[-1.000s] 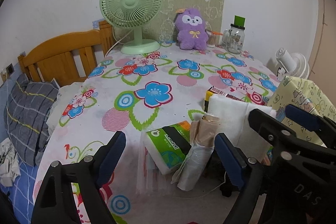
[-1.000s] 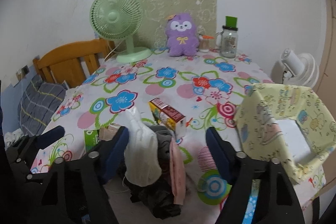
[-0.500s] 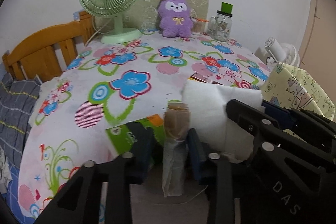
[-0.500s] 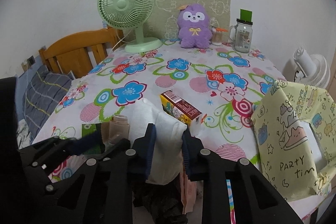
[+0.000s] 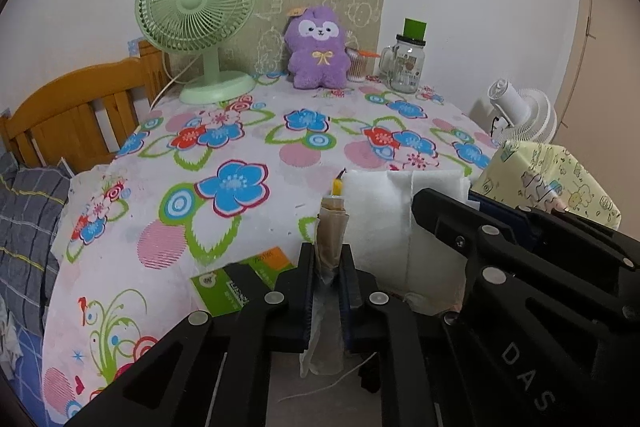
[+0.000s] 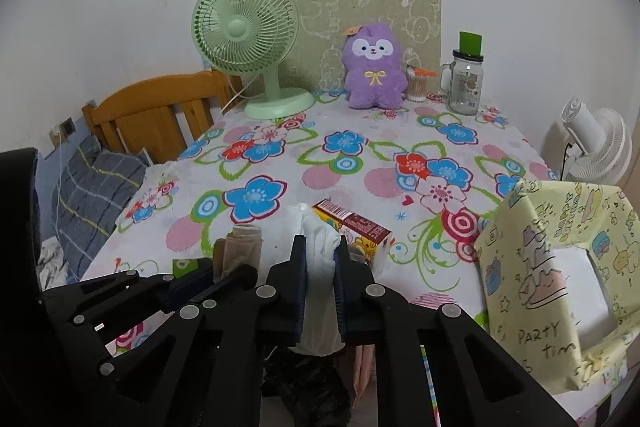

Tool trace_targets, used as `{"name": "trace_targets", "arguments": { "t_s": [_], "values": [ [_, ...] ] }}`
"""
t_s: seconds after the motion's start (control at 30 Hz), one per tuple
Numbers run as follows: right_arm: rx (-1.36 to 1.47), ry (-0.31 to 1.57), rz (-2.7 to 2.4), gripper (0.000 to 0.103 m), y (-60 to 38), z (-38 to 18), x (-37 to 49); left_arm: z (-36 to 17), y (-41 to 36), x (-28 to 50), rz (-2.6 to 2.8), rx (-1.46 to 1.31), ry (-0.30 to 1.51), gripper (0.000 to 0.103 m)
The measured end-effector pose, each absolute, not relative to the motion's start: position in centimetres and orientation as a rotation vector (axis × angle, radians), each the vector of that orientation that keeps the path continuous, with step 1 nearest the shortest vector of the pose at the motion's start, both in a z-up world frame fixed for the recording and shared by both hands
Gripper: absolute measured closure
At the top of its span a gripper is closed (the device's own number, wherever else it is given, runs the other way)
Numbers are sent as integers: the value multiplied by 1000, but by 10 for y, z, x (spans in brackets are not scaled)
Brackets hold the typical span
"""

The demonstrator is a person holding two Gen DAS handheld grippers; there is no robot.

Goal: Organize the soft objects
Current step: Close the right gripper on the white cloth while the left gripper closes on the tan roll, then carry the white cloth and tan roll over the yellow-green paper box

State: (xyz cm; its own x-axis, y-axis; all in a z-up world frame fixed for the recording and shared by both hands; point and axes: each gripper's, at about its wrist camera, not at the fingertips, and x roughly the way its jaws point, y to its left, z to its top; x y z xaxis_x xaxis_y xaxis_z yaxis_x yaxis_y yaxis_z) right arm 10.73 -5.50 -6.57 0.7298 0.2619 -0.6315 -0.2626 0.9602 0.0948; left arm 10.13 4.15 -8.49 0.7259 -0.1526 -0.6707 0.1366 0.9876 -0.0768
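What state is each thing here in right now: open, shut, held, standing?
Left gripper: shut on beige stocking roll.
Right gripper: shut on white cloth.
Green fan: upright; spinning or not, cannot tell.
Purple plush: upright.
Glass jar: lidded.
Yellow bag: open.

I see open floral tablecloth across the middle, wide enough for either gripper to pass. Along the far edge stand the green fan, the purple plush and a glass jar. Near right, the yellow fabric bin blocks that side. A small carton lies just beyond the near clutter.
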Motion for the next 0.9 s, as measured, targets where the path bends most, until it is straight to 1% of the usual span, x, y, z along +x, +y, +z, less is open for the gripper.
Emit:
{"name": "trace_targets", "arguments": {
  "t_s": [0.5,0.9],
  "values": [
    [26,634,258,89,-83,-24,100,-41,24,93,-141,8,659,95],
    [35,591,234,89,-119,3,92,-15,-11,85,-142,30,613,95]
  ]
}}
